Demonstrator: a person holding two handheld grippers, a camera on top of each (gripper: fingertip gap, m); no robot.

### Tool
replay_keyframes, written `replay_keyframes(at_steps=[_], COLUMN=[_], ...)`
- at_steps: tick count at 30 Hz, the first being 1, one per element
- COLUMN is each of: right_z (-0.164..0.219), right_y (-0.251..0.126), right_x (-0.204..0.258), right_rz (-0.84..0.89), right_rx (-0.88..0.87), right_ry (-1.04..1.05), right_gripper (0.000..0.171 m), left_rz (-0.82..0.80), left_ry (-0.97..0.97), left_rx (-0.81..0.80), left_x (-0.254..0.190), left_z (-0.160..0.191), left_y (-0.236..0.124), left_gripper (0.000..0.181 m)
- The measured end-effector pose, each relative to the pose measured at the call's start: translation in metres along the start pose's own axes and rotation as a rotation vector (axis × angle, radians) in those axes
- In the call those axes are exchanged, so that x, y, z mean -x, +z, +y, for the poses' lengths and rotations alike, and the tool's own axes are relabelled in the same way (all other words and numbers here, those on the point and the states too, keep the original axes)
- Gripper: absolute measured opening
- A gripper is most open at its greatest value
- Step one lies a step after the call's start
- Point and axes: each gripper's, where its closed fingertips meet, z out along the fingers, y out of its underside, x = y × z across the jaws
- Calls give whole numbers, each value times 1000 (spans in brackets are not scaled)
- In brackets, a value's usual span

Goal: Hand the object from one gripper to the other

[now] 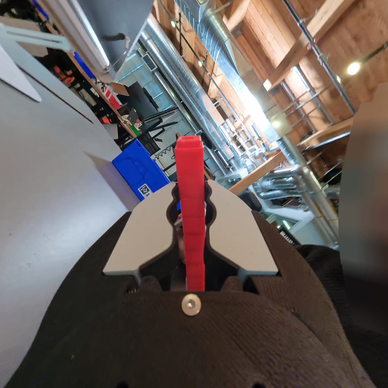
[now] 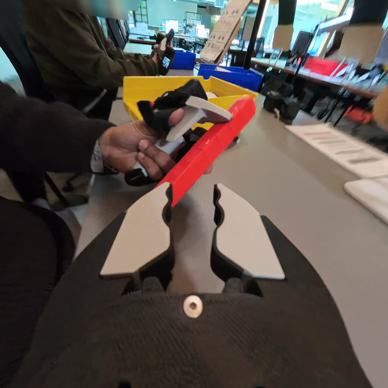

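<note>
Left gripper (image 1: 190, 189) clamps tight on the red block bar (image 1: 192, 210), bar running lengthwise between its fingers and out past the tips, right gripper (image 2: 192, 189) gapes wide, bar's near end touching its left fingertip (image 2: 161, 193), yellow bin (image 2: 147, 88) behind on the grey table (image 2: 273, 189).

Left claw (image 1: 190, 186) apparently clamps the red block stick (image 1: 192, 210).

I see a grey counter (image 2: 273, 189). On it stand a yellow bin (image 2: 147, 90) and behind it a blue bin (image 2: 231, 75). Printed paper sheets (image 2: 340, 147) lie at the right side.
</note>
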Motion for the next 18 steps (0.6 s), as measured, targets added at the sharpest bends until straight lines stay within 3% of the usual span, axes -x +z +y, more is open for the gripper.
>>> replay_keyframes(at_steps=[3, 6, 12, 18], right_z=[0, 6, 9, -3], right_y=[0, 4, 5, -3], right_x=[7, 17, 16, 11], right_rz=[4, -42, -196, -97], right_rx=[-18, -13, 2, -82], right_ry=[-191, -237, 191, -66], right_gripper=[34, 41, 58, 52], left_rz=[-11, -8, 16, 27], left_ry=[-101, -137, -203, -348], left_rx=[8, 41, 41, 31], left_x=[8, 9, 10, 18], left_z=[3, 10, 12, 17], left_y=[-1, 2, 2, 1], left_gripper=[23, 23, 23, 23])
